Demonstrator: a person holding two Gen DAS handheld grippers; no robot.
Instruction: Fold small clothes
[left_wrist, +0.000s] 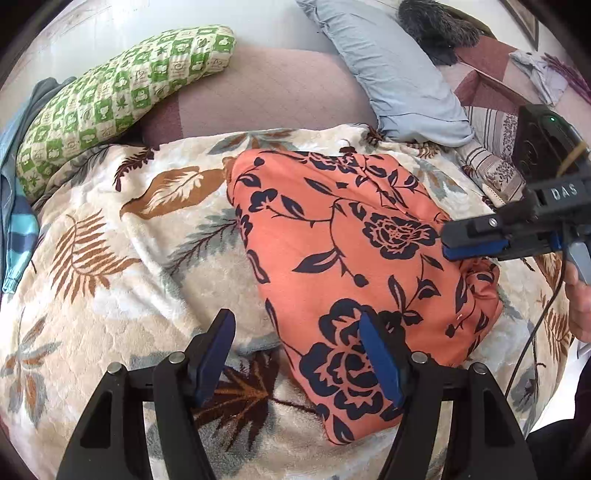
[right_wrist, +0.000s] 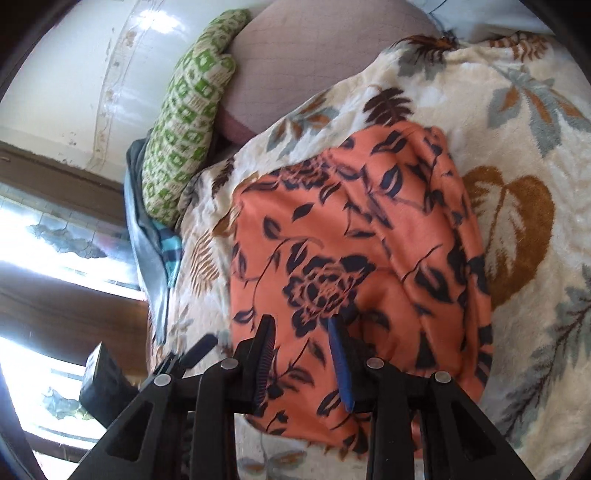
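Orange garment with dark navy floral print (left_wrist: 343, 258) lies folded at centre of cream leaf-patterned fleece blanket (left_wrist: 110, 295). Left gripper (left_wrist: 299, 354) spread apart over its near edge. Right gripper (right_wrist: 303, 354) apart, empty, above cloth.

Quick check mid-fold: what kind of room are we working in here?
Most likely a bedroom, on a bed: the orange floral garment lies on a plush leaf-print blanket, with a green checked pillow and a grey pillow behind it.

Orange floral garment (right_wrist: 354, 258) motion-blurred; right tool (left_wrist: 469, 247) partly cut off at edge.
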